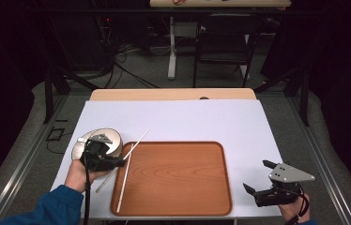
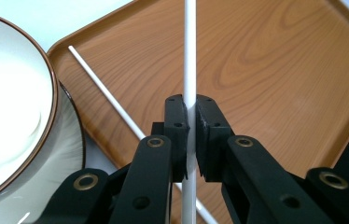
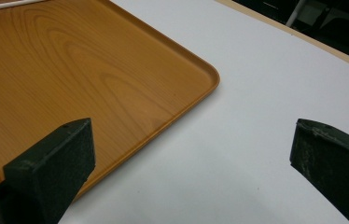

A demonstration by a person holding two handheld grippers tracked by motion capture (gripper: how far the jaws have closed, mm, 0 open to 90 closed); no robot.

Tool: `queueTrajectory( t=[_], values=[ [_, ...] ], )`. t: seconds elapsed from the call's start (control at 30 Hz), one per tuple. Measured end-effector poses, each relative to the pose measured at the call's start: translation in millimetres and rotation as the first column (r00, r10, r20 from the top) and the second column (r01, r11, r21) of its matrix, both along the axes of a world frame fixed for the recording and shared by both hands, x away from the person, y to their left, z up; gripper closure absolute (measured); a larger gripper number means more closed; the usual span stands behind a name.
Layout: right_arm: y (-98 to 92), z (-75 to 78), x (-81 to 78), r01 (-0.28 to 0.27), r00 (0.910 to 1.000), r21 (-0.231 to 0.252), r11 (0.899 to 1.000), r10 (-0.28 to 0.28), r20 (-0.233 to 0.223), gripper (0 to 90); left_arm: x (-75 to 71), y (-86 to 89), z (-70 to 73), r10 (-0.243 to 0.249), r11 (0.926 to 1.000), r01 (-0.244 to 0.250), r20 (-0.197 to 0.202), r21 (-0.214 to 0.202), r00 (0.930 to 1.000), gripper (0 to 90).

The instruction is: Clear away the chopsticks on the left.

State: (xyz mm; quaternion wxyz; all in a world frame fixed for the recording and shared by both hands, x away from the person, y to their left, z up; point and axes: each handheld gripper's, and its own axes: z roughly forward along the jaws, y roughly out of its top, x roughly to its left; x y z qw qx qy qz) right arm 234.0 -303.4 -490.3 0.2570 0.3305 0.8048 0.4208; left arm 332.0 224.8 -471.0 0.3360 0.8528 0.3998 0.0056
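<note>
The surface [image 1: 173, 119] is a white sheet over a wooden top, stretching from the near edge to a strip of bare wood at the far side. On its near half lies a wooden tray [image 1: 178, 180] with rounded corners, the largest thing on it. Just left of the tray's far left corner stands a pale bowl [image 1: 112, 137] with a brown rim, seen close up in the left gripper view [image 2: 9, 116] as white inside.

The person's left forearm, in a blue sleeve [image 1: 54, 206], comes in from the near left corner and angles toward the tray; the hand [image 1: 82, 173] is wrapped under the left hand-held gripper [image 1: 123, 161], which points right, level with the surface, toward the tray's left rim. Its jaws are closed tight on a thin white stick [image 1: 127, 173] (the left gripper view shows the pads pinching it squarely [image 2: 190, 70]). That stick runs along the tray's left side, its near end over the tray's near left corner. A second white stick [image 1: 124, 157] crosses under it, lying aslant from the surface beyond the tray's far left corner down to the surface left of the tray [image 2: 112, 105].

The right hand [image 1: 295, 211] sits at the near right corner, well apart from the tray, holding the right hand-held gripper [image 1: 258, 177] pointed left toward the tray's right edge. Its jaws stand wide open with nothing between them, above bare white surface.
</note>
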Motion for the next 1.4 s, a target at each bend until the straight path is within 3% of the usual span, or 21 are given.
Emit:
queueTrajectory(
  t=[0.43,0.7,1.03,1.17,1.33,1.4],
  values=[
    [0.1,0.0,-0.3,0.001,1.0000,0.000,1.000,-0.001,0.001,0.0,0.1,-9.5,-7.1,0.073,0.9961,-0.072,0.031,-0.052,0.9968,84.1],
    [0.4,0.2,-0.5,0.000,1.0000,-0.003,1.000,0.000,0.004,0.0,-1.2,-10.5,-19.7,0.140,0.9836,-0.138,0.012,-0.116,0.9901,84.1],
    [0.5,0.0,-0.3,-0.001,1.0000,-0.005,1.000,0.001,0.000,0.0,-2.2,-11.1,-40.8,0.193,0.9752,-0.194,-0.020,-0.106,0.9810,84.0],
    [0.6,0.0,-0.3,-0.001,1.0000,-0.004,1.000,0.001,0.002,0.0,-2.4,-10.6,-45.2,0.217,0.9715,-0.218,-0.013,-0.094,0.9760,84.0],
    [0.6,-0.1,-0.2,0.000,1.0000,-0.005,1.000,0.000,-0.001,0.0,-3.3,-10.4,-49.2,0.225,0.9733,-0.225,0.010,-0.048,0.9743,83.9],
    [0.8,-0.2,-0.3,0.000,1.0000,-0.005,1.000,0.000,0.000,0.0,-3.3,-9.4,-51.1,0.233,0.9715,-0.232,0.006,-0.048,0.9726,83.9]
  ],
)
